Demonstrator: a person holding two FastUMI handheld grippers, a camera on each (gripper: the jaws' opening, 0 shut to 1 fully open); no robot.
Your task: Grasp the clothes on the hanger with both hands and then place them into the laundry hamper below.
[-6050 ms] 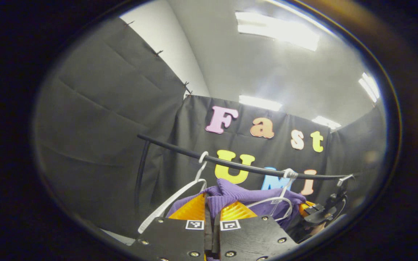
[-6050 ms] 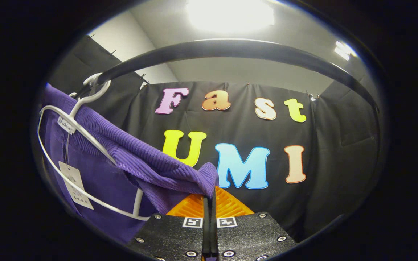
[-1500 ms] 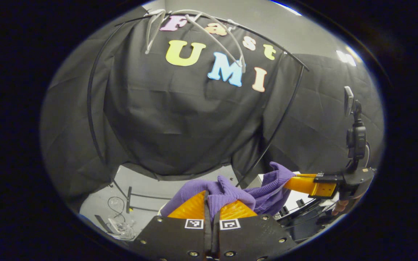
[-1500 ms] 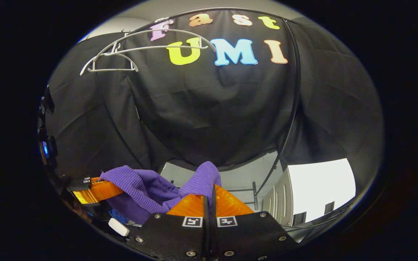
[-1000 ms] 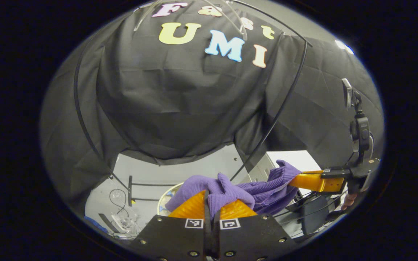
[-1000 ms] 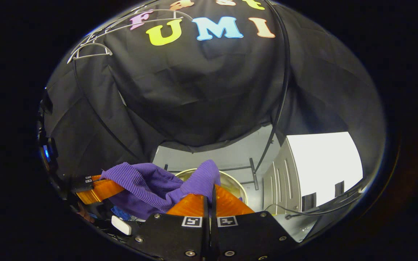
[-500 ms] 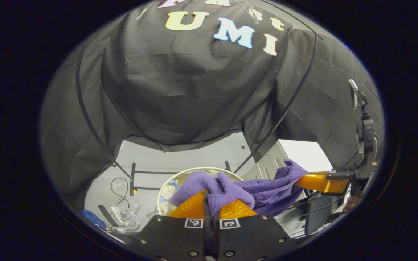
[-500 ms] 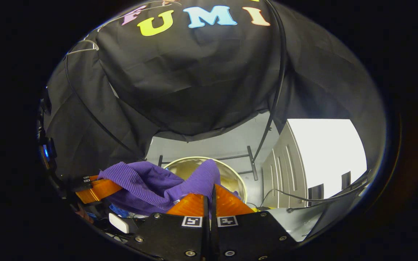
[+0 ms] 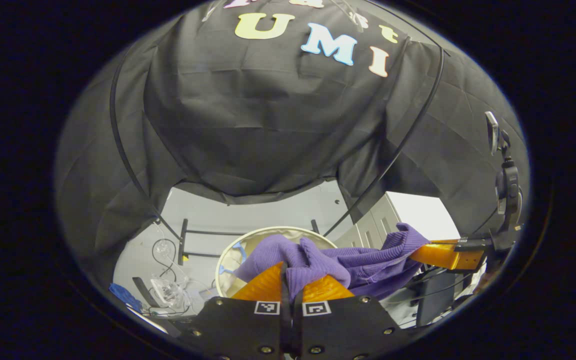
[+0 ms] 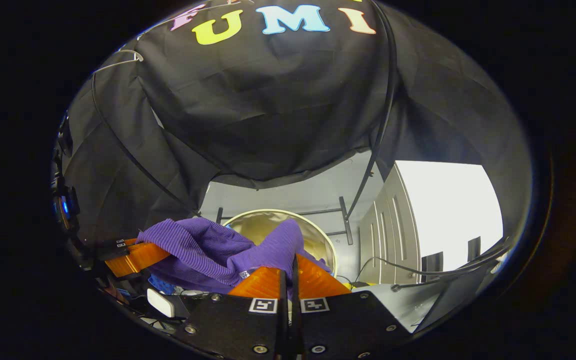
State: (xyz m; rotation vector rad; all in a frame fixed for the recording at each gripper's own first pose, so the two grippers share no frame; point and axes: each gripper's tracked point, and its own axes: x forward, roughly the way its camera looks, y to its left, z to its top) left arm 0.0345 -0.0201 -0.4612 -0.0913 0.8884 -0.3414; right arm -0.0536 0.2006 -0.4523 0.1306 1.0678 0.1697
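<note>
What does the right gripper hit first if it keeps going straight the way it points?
Likely the laundry hamper: its open rim sits just beyond the right gripper, whose jaws pinch the purple garment. Depth is unclear.

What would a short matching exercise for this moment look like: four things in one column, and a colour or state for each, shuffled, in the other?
Things:
1. purple garment
2. laundry hamper
3. left gripper
4. white cabinet

States:
A. round, pale-rimmed, open below the garment
B. shut on a fold of knit
C. stretched between two grippers
D. standing to the hamper's right in the right gripper view

Pairs: 1-C, 2-A, 3-B, 4-D
</note>
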